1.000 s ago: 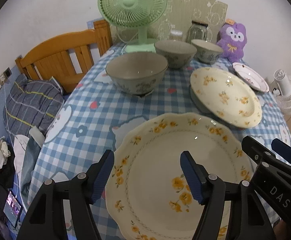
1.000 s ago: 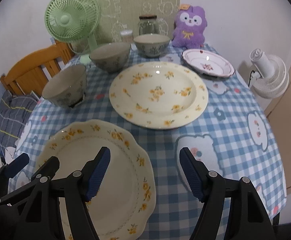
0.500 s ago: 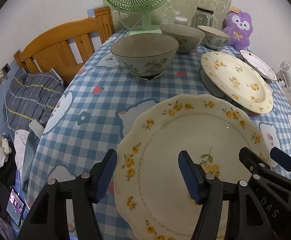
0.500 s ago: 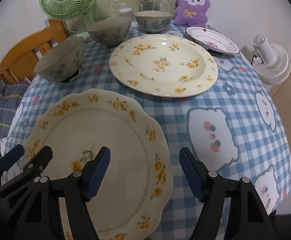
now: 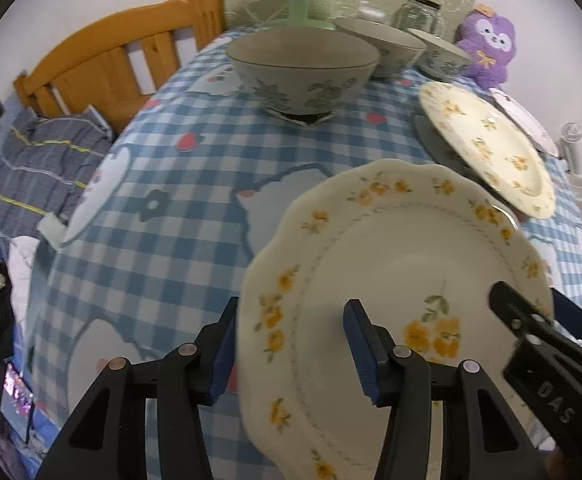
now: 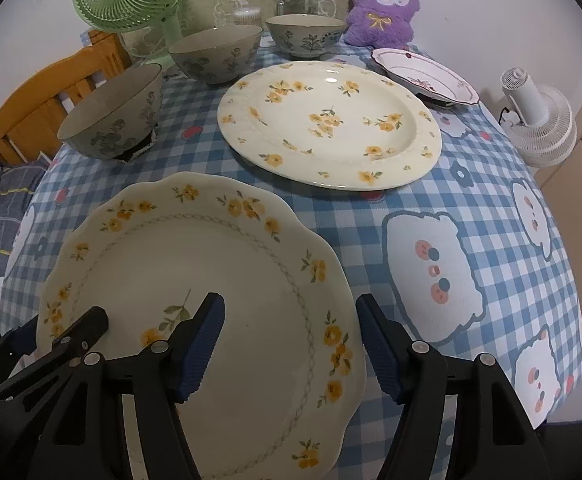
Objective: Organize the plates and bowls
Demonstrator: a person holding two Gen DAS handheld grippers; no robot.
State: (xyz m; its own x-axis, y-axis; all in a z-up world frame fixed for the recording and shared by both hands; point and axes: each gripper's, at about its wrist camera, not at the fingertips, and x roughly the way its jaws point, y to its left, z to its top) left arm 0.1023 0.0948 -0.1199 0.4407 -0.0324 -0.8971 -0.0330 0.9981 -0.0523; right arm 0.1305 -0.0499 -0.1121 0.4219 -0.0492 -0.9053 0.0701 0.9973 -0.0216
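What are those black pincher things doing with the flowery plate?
A person is holding two grippers over the scalloped plate at the near edge of the table. The left gripper straddles its left rim and the right gripper straddles its right rim. Both sets of jaws are closing, with the rim between them, but they are not yet pressing on it. The plate lies on the checked cloth. The big plate, the pink plate and three bowls sit untouched farther back.
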